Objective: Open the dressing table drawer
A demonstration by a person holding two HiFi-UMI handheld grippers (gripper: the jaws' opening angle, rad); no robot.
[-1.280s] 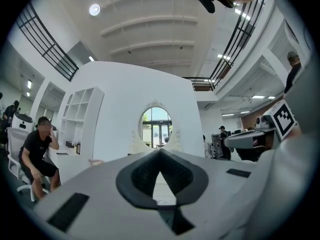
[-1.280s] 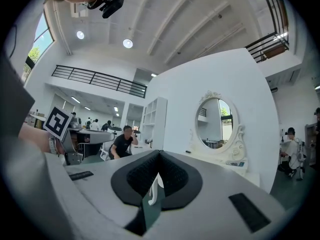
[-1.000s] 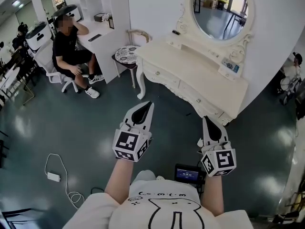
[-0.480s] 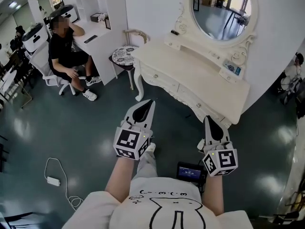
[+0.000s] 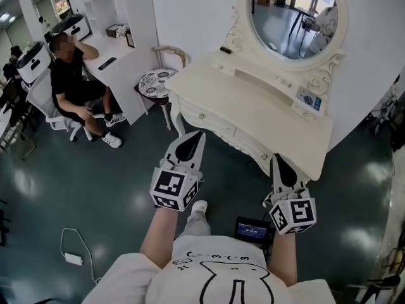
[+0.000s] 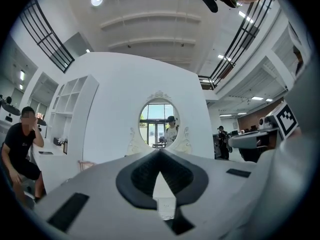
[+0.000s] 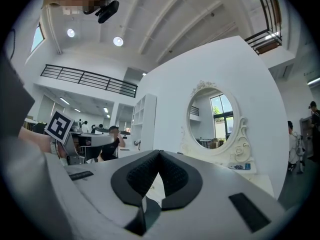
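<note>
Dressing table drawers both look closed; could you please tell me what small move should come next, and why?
Probably bring the left claw forward to the left drawer: it and the right claw are shut, empty and short of the dressing table.

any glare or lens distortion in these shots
Head view: sharp, with pale light patches glaring on the glossy floor. Left gripper view: fisheye bend, black corners, a bright ceiling lamp. Right gripper view: same fisheye, yet the oval mirror stays clear.
</note>
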